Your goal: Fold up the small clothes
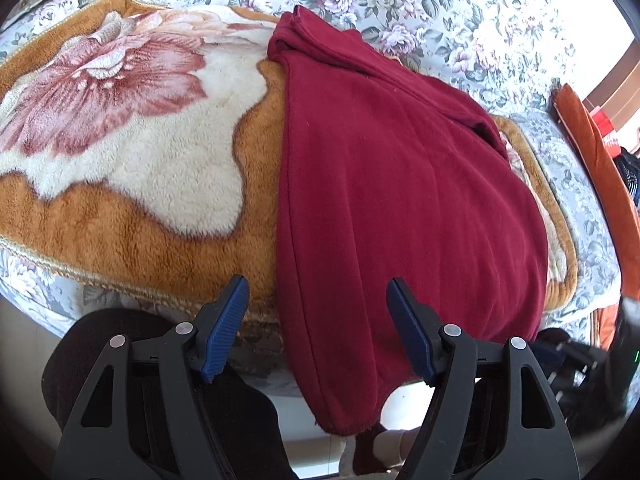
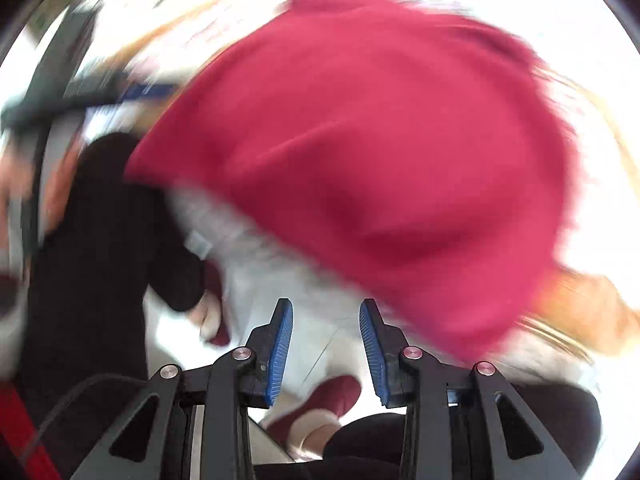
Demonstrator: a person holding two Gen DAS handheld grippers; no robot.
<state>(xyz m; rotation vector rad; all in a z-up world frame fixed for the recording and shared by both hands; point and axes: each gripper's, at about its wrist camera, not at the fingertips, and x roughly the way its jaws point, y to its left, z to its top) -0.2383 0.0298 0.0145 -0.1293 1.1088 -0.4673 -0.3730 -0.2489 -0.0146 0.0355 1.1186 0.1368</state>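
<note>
Red fleece garment (image 1: pixel 400 184) lies on the plush flower blanket (image 1: pixel 132 152), which is spread over a bed with a grey flowered cover (image 1: pixel 460 16). Most of the garment rests on the right part of the blanket. Its near end hangs over the near edge of the blanket and dangles toward the floor. It looks folded in half the long way, with a seam running down it and a bunched part at the far end. That makes a long, narrow shape, which is probably ready for the next fold.

The left gripper (image 1: pixel 318 332) hovers just past the near edge of the blanket, over the hanging end of the garment. Its blue fingers (image 1: pixel 226 328) stand wide apart and hold nothing. One finger is off the left side of the cloth and the other is over it, so it may be lining up to pinch that hanging end.

The right gripper (image 2: pixel 325 344) is also empty, with its jaws partly apart. Its picture is very smeared, so the hand looks to be moving fast. It shows the red garment (image 2: pixel 380 152) ahead and above the fingers, not between them. Below are a person's dark trouser leg (image 2: pixel 100 240) and red slippers (image 2: pixel 320 404) on the floor.
</note>
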